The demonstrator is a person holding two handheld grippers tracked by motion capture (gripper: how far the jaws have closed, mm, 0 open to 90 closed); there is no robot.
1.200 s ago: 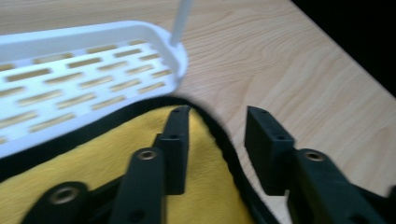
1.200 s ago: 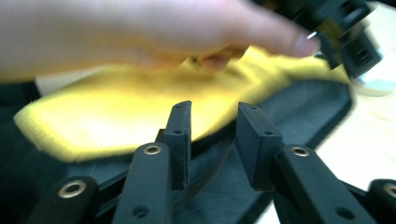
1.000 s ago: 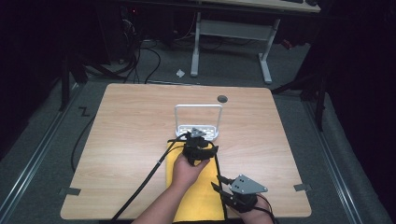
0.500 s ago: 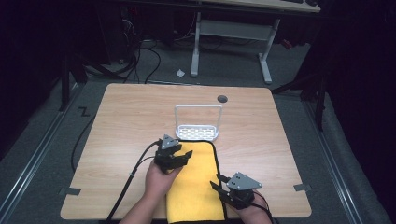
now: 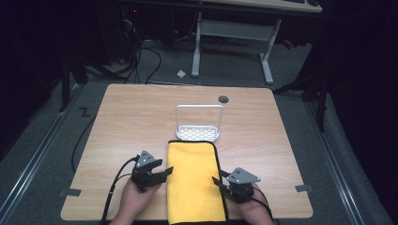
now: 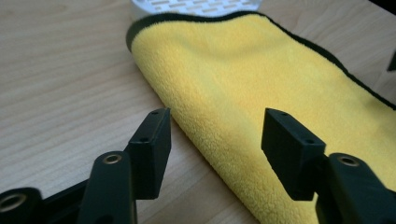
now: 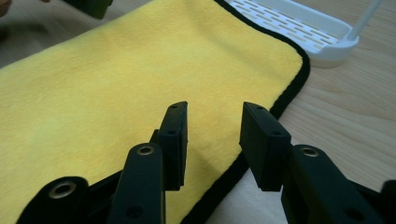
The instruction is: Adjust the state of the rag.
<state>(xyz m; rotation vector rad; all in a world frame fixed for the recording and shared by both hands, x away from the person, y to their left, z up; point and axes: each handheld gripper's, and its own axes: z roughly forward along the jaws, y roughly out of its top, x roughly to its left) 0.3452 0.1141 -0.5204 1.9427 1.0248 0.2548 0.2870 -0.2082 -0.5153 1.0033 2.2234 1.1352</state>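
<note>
A folded yellow cloth (image 5: 195,178) with a black hem lies flat on the wooden table (image 5: 131,117). Its far end touches a white slotted rack (image 5: 199,132). My left gripper (image 5: 163,172) hovers at the cloth's left folded edge (image 6: 261,74). Its jaws have just been opening, and the left gripper (image 6: 217,140) holds nothing between them. My right gripper (image 5: 219,180) sits at the cloth's right hem. In its own view the right gripper (image 7: 215,140) is open over the black border of the cloth (image 7: 116,79), pinching nothing. The rack (image 7: 303,28) lies beyond it.
A round hole (image 5: 223,99) marks the table's far side. The left gripper's cable (image 5: 112,187) trails off the front edge. Beyond the table stand white desk legs (image 5: 265,51) and floor cables (image 5: 141,56). Bare wood lies on both sides of the cloth.
My left gripper has moved from over the cloth's far end near the rack back toward the person and off to the cloth's left side, jaws wider. The right gripper has barely shifted.
</note>
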